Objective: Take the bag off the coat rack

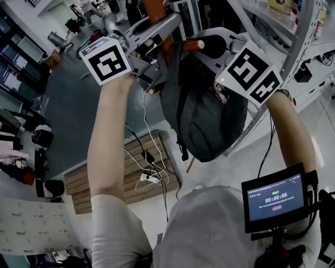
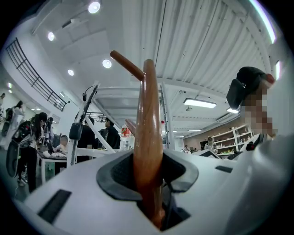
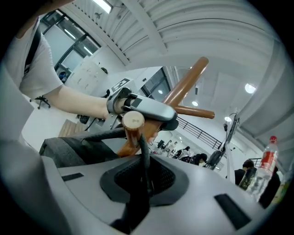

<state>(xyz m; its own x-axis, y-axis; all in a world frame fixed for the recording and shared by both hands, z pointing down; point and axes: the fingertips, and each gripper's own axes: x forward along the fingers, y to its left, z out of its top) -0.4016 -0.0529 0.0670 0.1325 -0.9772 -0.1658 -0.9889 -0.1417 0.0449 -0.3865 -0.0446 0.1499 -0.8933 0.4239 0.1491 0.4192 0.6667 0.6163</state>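
A dark grey backpack [image 1: 205, 118] hangs from a brown wooden coat rack [image 1: 156, 11], its black top strap [image 3: 141, 153] looped over a round-ended peg [image 3: 132, 122]. My left gripper [image 1: 152, 78] is raised to the rack. In the left gripper view the left gripper [image 2: 149, 186] is shut on the upright pole [image 2: 149, 133], with the pads on both sides of it. My right gripper [image 1: 208, 49] is at the bag's top. In the right gripper view the right gripper [image 3: 141, 186] is shut on the strap just below the peg. The bag's body [image 3: 69, 149] lies to the left.
A white metal shelf frame [image 1: 296, 52] stands close on the right. Below lies a wooden pallet [image 1: 104, 183] with white cables and a power strip [image 1: 152, 178]. A small screen [image 1: 275, 196] hangs at my chest. A bottle [image 3: 266, 165] and people stand farther off.
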